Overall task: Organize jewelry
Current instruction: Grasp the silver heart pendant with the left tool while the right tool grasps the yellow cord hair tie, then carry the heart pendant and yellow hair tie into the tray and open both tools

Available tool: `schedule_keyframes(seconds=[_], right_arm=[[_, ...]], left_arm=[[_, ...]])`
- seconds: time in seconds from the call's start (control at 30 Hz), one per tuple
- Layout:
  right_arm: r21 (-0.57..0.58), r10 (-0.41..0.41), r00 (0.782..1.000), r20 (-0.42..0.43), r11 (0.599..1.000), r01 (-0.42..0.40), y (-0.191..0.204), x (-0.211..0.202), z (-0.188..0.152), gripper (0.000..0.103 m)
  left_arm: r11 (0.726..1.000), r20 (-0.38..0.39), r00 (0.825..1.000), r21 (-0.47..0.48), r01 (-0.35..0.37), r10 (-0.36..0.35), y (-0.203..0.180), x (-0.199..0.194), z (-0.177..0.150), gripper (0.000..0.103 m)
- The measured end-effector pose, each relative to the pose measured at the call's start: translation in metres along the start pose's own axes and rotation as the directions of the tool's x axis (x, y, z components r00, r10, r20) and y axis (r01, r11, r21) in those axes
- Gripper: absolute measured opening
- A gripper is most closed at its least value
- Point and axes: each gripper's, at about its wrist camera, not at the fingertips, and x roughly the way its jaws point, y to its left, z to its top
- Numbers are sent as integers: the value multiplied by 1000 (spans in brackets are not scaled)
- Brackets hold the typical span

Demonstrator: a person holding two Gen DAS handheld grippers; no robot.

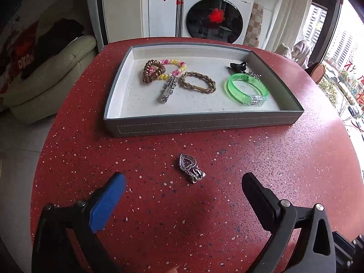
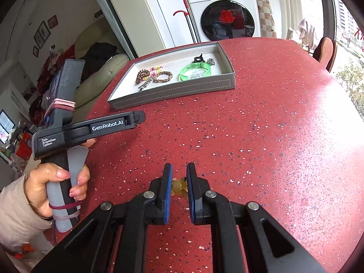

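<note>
Heart pendant sitting loose on the red surface

Left tool (image 1: 183,182) hangs spread wide just behind the silver heart pendant (image 1: 190,167), not touching it. Right tool (image 2: 178,191) is nearly closed around a small amber piece (image 2: 179,187). The rest lies in the grey tray (image 1: 200,125).

Left gripper arm (image 2: 138,116): we read "GenRobot.AI" in white on its black side.
Left gripper body: we make out small white print, "Data Acquisition System".
Washing machine (image 2: 224,11): we see a brand word on its white front panel, probably "Panasonic", though it is too small to be sure.
Washing machine display: its small marks are unreadable to us.
</note>
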Motion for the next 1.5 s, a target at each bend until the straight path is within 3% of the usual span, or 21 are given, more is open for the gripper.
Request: schedule_keyframes(seconds=[0.1,0.2,0.3,0.33,0.37,0.6,0.8,1.17,1.5], right_arm=[[15,5,1000,7,1000,-6,-5,-1,-1,14],[27,8,1000,14,1000,-9,-10,-4,-4,14],[37,9,1000,25,999,-10,-15,-9,-5,14],[41,8,1000,29,999,-9,-16,-10,-5,14],[45,8,999,33,999,-9,-18,-11,-4,14],[82,5,999,52,997,-9,-31,-16,3,14],[120,21,998,55,992,-27,-39,-16,13,14],[159,56,997,55,985,-64,-38,-8,49,14],[137,89,995,53,986,-95,-24,13,108,14]], left_arm=[[999,-29,999,-24,-32,32,-4,14,3,103],[998,-47,997,-13,-62,62,-11,22,2,96],[999,-19,999,19,-41,41,-20,18,1,65],[999,-9,999,35,-33,33,-22,15,0,43],[999,-7,1000,49,-16,17,-22,13,-1,33],[991,18,993,55,120,-121,-7,-6,-11,33],[977,53,980,102,185,-191,2,-30,-13,33],[965,107,964,128,228,-242,16,-53,2,33],[962,166,952,133,238,-258,27,-58,38,33]])
